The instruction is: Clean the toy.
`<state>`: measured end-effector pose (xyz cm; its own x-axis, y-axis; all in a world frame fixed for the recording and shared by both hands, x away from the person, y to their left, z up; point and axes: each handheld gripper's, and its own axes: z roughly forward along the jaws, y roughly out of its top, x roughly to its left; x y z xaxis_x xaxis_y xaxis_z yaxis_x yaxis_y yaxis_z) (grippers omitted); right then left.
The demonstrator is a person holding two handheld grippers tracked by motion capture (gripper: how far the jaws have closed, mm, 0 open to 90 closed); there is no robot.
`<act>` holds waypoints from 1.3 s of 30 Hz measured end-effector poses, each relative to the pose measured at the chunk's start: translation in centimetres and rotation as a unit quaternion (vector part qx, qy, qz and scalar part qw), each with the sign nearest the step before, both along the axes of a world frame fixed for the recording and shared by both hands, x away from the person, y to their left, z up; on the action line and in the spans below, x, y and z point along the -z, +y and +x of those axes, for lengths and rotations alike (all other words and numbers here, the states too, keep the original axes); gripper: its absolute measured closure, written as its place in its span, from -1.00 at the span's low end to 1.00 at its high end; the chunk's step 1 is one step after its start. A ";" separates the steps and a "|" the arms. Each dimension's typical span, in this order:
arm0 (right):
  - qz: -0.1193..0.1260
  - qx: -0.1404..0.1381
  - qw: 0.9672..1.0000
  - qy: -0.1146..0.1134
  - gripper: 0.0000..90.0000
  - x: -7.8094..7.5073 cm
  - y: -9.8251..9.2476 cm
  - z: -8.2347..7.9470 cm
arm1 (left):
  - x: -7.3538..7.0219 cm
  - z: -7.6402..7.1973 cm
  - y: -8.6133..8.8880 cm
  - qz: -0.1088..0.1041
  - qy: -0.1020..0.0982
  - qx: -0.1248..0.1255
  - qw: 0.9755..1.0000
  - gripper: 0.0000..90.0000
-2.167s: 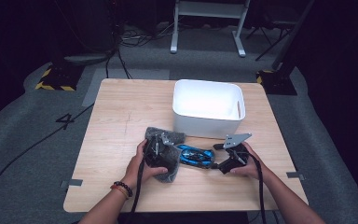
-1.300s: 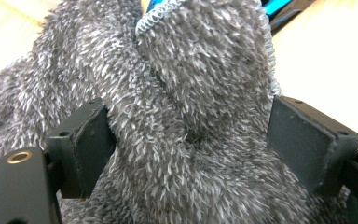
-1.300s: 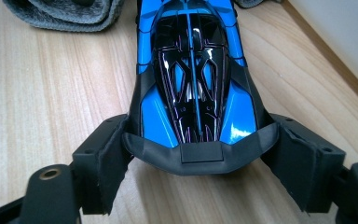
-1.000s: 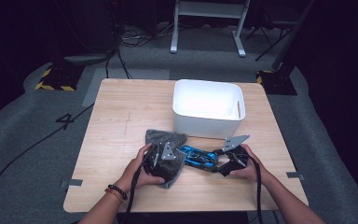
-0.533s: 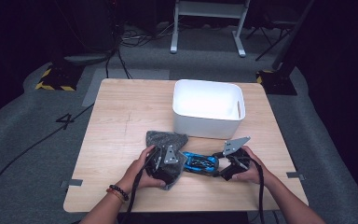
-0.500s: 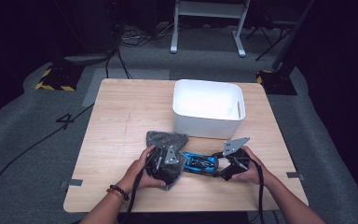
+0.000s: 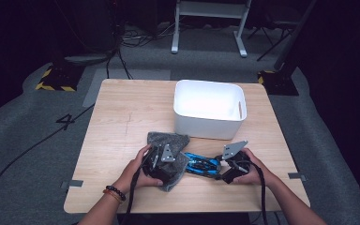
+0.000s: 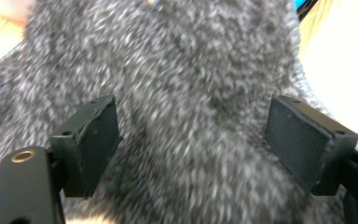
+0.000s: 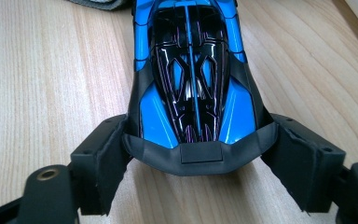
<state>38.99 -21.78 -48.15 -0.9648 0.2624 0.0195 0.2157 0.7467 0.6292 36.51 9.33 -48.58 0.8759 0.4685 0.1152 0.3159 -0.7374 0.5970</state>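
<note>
Right now a blue and black toy race car (image 9: 192,84) lies flat on the wooden table (image 7: 122,112), near its front edge and a little right of centre, at about 6 o'clock from the white plastic bin (image 7: 209,108). In the right gripper view one end of the car sits between the two black jaws of the right gripper (image 9: 196,163), and both pads press against that end's flared black bodywork, so the gripper is clamped on the car. In the high view the right gripper (image 7: 222,169) is at the car's 3 o'clock end, held in the person's right hand (image 7: 248,169). At the car's 9 o'clock end lies a grey fuzzy cloth (image 7: 168,140), touching or just overlapping the car. The left gripper (image 8: 193,144) hovers low over this cloth with its jaws wide apart, the fabric spread beneath and between them; whether the pads touch it I cannot tell. The person's left hand (image 7: 138,168) holds that gripper at the cloth's near edge.
</note>
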 end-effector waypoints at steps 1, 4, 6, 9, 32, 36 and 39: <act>-0.001 0.000 1.000 0.000 -0.47 0.0 0.0 0.0 | 0.1 0.0 0.2 0.002 0.004 0.000 1.000 -0.60; -0.011 0.004 1.000 -0.005 -0.53 -0.3 0.3 0.1 | 0.3 0.3 0.5 -0.001 0.017 -0.001 1.000 -0.56; -0.007 0.005 1.000 -0.006 -0.54 -0.8 0.6 0.0 | 0.2 0.5 0.8 -0.007 0.040 0.007 0.999 -0.39; -0.001 0.003 1.000 -0.018 -0.54 -2.1 1.0 -0.1 | -0.1 0.5 1.1 0.003 0.029 0.005 1.000 0.03; -0.067 -0.028 0.997 -0.007 -0.52 -2.7 9.6 1.9 | 0.1 -0.2 6.4 -0.019 0.044 -0.051 0.998 0.37; -0.088 -0.031 0.996 0.000 -0.53 -2.1 10.7 2.0 | 0.2 -0.1 6.1 -0.024 0.043 -0.052 0.997 0.34; -0.104 -0.028 0.994 0.002 -0.56 -1.7 11.3 2.1 | 0.4 0.1 6.0 -0.033 0.043 -0.056 0.997 0.23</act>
<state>41.12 -10.51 -46.40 -0.9782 0.2060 -0.0265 0.1711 0.8717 0.4593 36.65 15.32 -48.97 0.8225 0.5687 0.0077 0.4467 -0.6544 0.6101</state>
